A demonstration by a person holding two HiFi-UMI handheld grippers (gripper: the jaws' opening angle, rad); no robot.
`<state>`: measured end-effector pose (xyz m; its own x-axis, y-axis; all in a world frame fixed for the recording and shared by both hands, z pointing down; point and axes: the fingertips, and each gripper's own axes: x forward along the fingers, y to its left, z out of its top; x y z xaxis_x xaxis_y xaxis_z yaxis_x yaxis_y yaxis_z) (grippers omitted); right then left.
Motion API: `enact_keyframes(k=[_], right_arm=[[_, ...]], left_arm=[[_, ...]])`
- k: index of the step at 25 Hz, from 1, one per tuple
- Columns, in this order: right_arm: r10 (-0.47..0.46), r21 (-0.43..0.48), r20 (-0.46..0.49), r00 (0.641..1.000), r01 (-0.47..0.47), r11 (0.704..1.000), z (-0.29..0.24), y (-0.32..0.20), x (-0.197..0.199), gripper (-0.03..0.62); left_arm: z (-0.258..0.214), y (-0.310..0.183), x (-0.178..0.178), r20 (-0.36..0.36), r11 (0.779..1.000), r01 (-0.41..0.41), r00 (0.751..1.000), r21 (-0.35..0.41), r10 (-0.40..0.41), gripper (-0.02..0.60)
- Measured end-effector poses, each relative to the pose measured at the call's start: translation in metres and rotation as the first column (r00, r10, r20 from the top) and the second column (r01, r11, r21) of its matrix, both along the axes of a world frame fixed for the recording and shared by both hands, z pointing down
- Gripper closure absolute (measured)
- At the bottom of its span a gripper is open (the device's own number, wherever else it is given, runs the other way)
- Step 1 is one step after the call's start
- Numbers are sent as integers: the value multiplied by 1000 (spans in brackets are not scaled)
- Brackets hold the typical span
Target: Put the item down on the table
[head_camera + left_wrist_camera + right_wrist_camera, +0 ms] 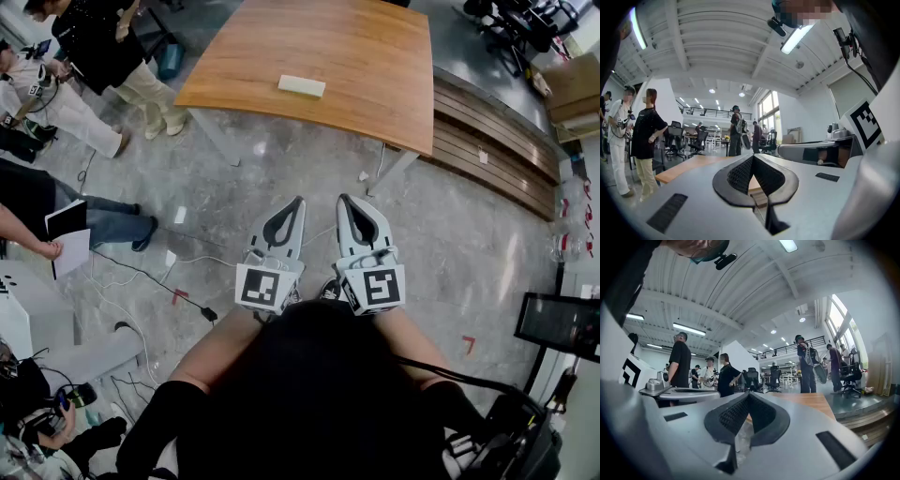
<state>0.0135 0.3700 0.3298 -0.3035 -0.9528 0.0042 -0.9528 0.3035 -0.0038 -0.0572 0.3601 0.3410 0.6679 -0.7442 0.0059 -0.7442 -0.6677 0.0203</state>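
Note:
A pale, flat rectangular item (301, 86) lies on the wooden table (375, 75), near the middle of its top. Both grippers are held side by side close to the person's body, over the floor and well short of the table's near edge. The left gripper (299, 201) is shut with nothing between its jaws, and its tips meet in the left gripper view (753, 156). The right gripper (343, 199) is shut and empty too, tips together in the right gripper view (749, 394). The table (811, 401) shows beyond the jaws in both gripper views.
Several people (103, 47) stand or sit at the left, and cables (141, 277) trail across the grey floor. A slatted wooden platform (497, 150) runs along the right of the table, with cardboard boxes (574, 89) behind it. A dark monitor (562, 323) stands at the lower right.

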Motion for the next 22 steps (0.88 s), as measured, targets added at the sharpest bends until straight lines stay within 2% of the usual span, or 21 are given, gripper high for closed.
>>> enact_keyframes(k=[17,22], right_arm=[[-6,3,9,1000,6,1000,2,-11,8,582],[-30,-35,86,996,33,999,13,-18,20,582]], left_arm=[[4,-12,11,-11,1000,1,1000,-2,-1,577],[10,-17,11,6,1000,28,1000,5,-28,577]])
